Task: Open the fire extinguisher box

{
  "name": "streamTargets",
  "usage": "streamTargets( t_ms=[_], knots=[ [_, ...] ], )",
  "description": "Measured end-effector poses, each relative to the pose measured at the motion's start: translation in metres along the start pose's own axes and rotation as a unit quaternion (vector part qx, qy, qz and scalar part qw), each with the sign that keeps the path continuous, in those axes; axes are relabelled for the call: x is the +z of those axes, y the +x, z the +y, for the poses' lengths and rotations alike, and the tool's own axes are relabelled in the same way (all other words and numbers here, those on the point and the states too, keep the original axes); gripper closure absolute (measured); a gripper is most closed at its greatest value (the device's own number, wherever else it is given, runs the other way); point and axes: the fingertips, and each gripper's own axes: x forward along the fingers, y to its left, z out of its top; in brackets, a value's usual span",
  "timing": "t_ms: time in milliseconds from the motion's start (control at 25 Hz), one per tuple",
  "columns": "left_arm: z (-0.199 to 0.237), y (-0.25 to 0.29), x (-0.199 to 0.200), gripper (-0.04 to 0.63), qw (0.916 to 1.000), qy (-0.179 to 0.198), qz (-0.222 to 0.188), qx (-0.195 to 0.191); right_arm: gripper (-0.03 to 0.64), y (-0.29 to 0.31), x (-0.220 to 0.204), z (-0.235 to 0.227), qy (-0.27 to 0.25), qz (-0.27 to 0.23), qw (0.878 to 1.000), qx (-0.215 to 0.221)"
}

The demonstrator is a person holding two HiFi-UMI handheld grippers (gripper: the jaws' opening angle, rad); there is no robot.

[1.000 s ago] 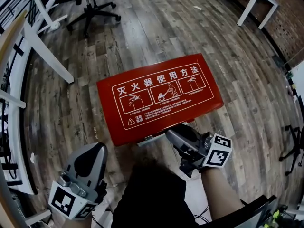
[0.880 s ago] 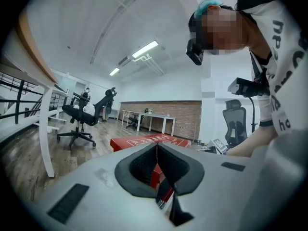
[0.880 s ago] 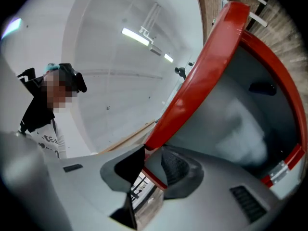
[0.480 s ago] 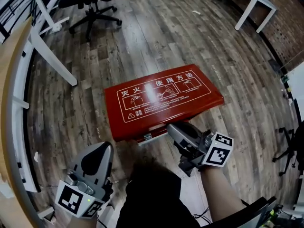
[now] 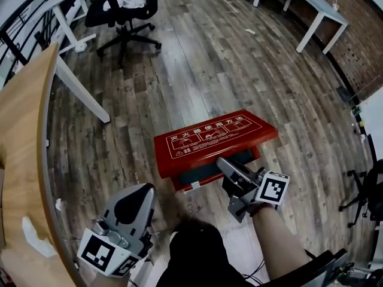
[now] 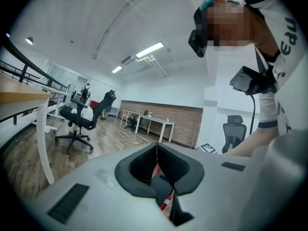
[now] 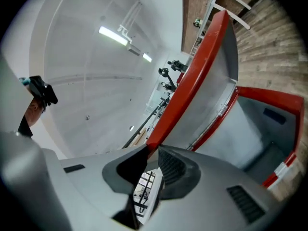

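Left gripper (image 5: 142, 190): jaws squeezed together on nothing, hanging low on the left, well apart from the box.
Box: the red fire extinguisher box (image 5: 200, 173) sits on the wood floor (image 5: 197, 58) mid-frame. Its lid (image 5: 215, 137) is tipped up partway.
Right gripper (image 5: 224, 163): jaws have just been closing, now pinched on the lid's near edge.
Risk: that lip looks thin, so it could slip out and the lid would slam down. A sideways yank might drag the whole box.
Around: wooden desk (image 5: 24, 142) far left, office chair (image 5: 125, 8) up top, white table (image 5: 311, 8) top right.
In the way: nothing in the lid's swing, I reckon.
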Motion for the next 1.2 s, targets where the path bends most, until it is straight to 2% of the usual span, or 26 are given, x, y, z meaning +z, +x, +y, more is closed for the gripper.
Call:
streamTargets(
  t_ms=[240, 400, 560, 880, 1200],
  knots=[
    [0.011, -0.007, 0.021, 0.589, 0.9998, -0.008, 0.019, -0.009, 0.554, 0.021, 0.026, 0.012, 0.014, -0.026, 1.0, -0.006],
    [0.018, -0.009, 0.033, 0.589, 0.9996, 0.004, 0.023, -0.016, 0.557, 0.04, 0.043, 0.02, 0.015, -0.032, 0.999, -0.007],
    [0.032, 0.001, 0.045, 0.589, 0.9998, 0.002, 0.018, 0.011, 0.565, 0.057, 0.059, 0.021, 0.054, -0.039, 0.998, 0.002],
    [0.045, 0.025, 0.08, 0.589, 0.9989, 0.002, 0.012, 0.046, 0.577, 0.086, 0.086, 0.014, 0.111, -0.028, 0.993, -0.012],
    [0.055, 0.044, 0.075, 0.589, 0.996, -0.012, 0.024, 0.085, 0.58, 0.118, 0.109, -0.003, 0.156, -0.028, 0.987, -0.039]
  ],
)
